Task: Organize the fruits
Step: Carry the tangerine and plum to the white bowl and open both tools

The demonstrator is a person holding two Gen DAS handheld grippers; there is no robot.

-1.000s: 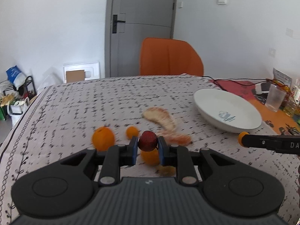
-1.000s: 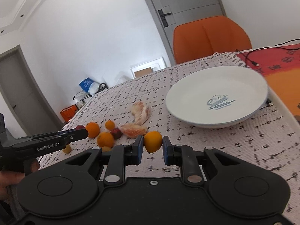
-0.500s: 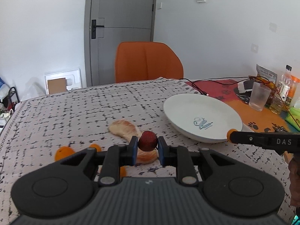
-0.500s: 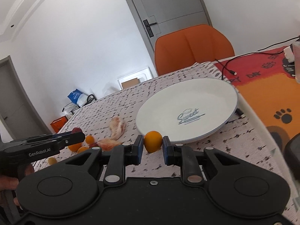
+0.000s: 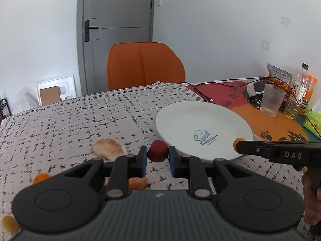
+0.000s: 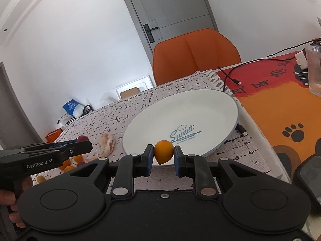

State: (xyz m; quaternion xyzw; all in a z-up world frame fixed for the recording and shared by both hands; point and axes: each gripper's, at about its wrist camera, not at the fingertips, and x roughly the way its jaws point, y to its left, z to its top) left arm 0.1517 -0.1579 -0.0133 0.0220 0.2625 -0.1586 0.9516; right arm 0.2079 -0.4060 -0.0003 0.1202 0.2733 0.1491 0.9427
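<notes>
My left gripper [image 5: 158,154] is shut on a small dark red fruit [image 5: 158,153], held above the tablecloth just left of the white plate [image 5: 192,118]. My right gripper [image 6: 163,154] is shut on a small orange fruit [image 6: 163,151] at the plate's [image 6: 200,108] near rim. That orange fruit [image 5: 236,141] and the right gripper's fingers [image 5: 258,149] also show in the left wrist view, over the plate's right edge. The left gripper [image 6: 82,142] with its red fruit [image 6: 82,139] shows at the left in the right wrist view. The plate holds nothing.
Pale peeled citrus pieces [image 5: 109,149] and several small oranges [image 6: 69,165] lie on the patterned cloth at the left. An orange chair [image 5: 143,65] stands behind the table. A glass [image 5: 271,102], bottles [image 5: 300,88] and cables [image 5: 202,92] crowd the orange mat at the right.
Both grippers have carried their fruits rightward to the plate, which now looms larger and nearer. The loose oranges and peel have slid off to the left. Neither grip has altered.
</notes>
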